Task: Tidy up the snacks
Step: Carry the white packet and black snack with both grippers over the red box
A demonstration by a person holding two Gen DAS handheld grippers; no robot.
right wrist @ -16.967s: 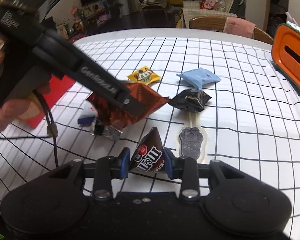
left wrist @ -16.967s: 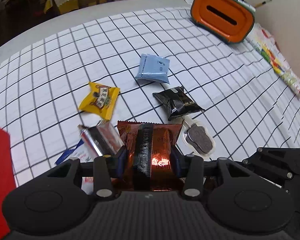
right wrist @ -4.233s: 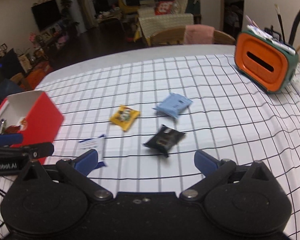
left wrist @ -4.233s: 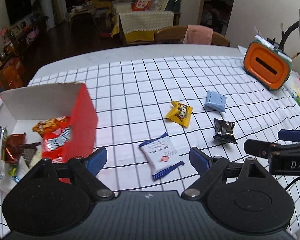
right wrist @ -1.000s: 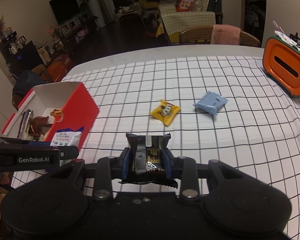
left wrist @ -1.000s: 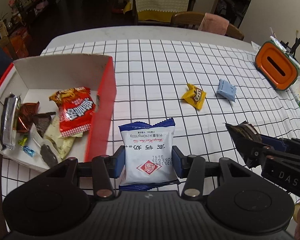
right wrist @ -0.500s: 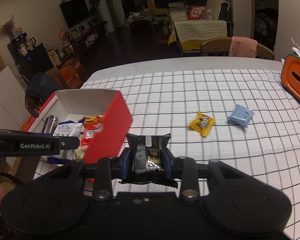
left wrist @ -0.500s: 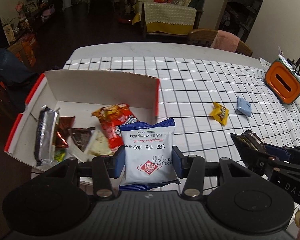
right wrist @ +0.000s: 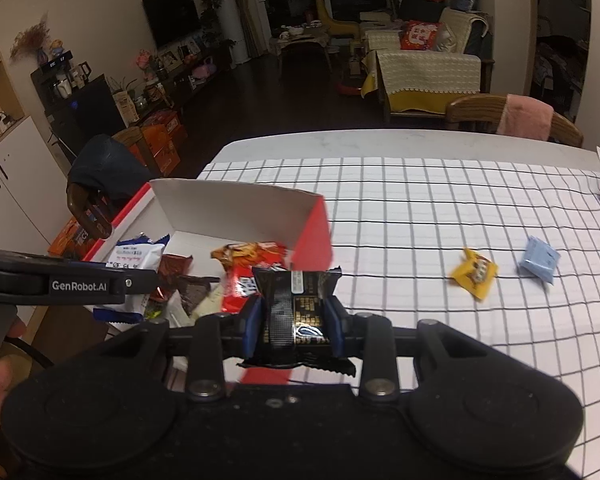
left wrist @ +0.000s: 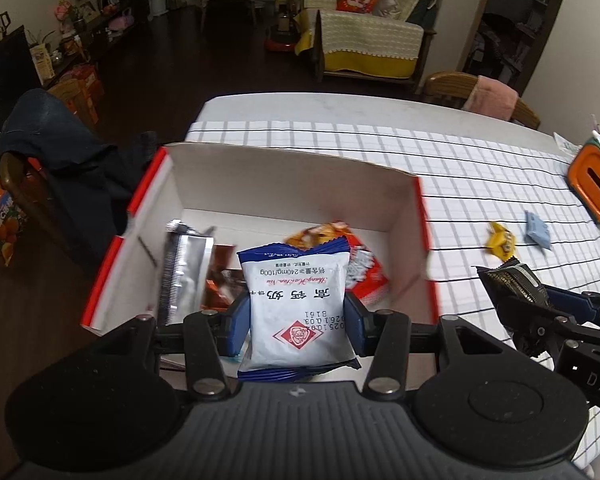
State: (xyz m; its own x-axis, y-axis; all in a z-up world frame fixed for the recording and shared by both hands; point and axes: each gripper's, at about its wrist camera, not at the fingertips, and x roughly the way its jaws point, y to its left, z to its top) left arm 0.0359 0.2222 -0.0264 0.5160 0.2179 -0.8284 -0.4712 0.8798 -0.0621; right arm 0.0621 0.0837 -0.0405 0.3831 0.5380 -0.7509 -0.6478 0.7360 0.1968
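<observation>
Both grippers carrying snack packets at the red box, two snacks left out on the cloth.

Left gripper [left wrist: 296,322] clamped on a white-and-blue packet [left wrist: 298,308], held above the near part of the open red box [left wrist: 427,240], which sits at the left end of the checked tablecloth [right wrist: 440,208]. Right gripper [right wrist: 294,330] pinches a black packet [right wrist: 296,310], hanging just right of the box's red side wall, near edge of the table. Inside the box: silver wrapper [left wrist: 184,268] on the left, brown wrapper [left wrist: 220,280] beside it, red-orange bag [right wrist: 256,268] to the right. Yellow candy [right wrist: 474,272] and light blue packet [right wrist: 540,264] lie on the cloth well right of the box, near each other, not touching. Orange holder [left wrist: 598,184] at the far right edge.
</observation>
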